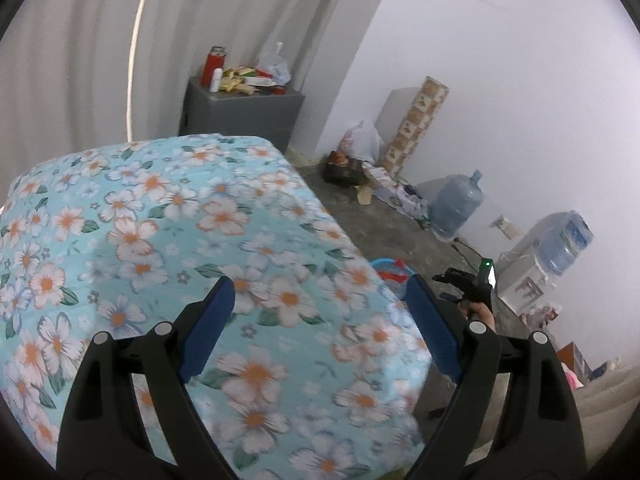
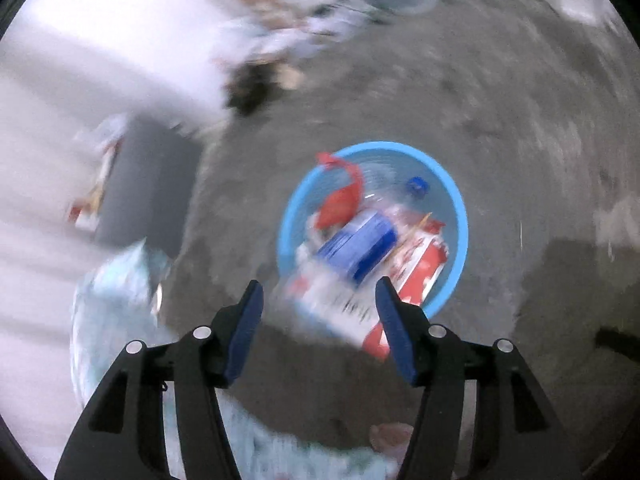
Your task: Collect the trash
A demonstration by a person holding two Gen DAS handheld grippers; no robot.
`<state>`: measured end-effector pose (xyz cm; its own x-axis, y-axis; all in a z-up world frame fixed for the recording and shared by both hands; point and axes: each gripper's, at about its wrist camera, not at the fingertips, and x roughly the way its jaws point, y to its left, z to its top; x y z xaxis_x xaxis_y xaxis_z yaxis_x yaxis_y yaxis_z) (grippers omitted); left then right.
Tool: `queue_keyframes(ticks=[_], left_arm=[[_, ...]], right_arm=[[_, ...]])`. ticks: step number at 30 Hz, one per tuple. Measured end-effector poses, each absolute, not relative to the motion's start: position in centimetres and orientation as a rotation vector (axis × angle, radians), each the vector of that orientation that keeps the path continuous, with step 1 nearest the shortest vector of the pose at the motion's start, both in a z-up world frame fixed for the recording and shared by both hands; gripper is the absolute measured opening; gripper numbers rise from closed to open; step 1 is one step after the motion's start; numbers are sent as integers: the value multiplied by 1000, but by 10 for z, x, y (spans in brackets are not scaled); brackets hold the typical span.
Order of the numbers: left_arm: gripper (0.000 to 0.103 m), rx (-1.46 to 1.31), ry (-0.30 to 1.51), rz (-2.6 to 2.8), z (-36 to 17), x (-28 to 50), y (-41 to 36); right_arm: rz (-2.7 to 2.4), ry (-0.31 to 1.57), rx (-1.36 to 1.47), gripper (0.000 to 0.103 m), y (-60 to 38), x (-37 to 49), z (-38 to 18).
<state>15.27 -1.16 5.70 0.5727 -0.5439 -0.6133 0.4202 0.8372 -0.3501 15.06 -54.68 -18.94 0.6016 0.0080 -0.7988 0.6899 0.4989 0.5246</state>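
Right claw (image 2: 318, 322) spread above blue bin (image 2: 460, 216); blurred wrapper (image 2: 332, 300) dropping. Left claw (image 1: 320, 320) spread, empty. Release centred over rim.

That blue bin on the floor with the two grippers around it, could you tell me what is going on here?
A person is collecting trash with a handheld gripper in each hand. The right gripper is open above the blue bin, and a blurred red, white and blue packet lies between its fingers without being pressed, over the bin's near rim. The bin already holds a plastic bottle and red wrappers. The left gripper is open and empty over the flowered bedcover.
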Motion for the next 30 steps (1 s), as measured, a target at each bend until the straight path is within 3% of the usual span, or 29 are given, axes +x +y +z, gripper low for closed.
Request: queue_keyframes(ticks=[7, 12, 16, 19, 30], left_arm=[[90, -243, 750, -511, 65, 110, -30], [92, -229, 753, -443, 64, 86, -41], [94, -199, 746, -313, 60, 73, -43], [94, -160, 713, -240, 56, 63, -42], [94, -77, 724, 7, 23, 39, -31]], right_arm=[[-292, 727, 600, 76, -432, 102, -73], [-164, 654, 495, 79, -375, 86, -13], [-100, 586, 408, 90, -337, 76, 27], [-75, 551, 325, 96, -305, 67, 46], [-56, 566, 87, 96, -233, 47, 60]])
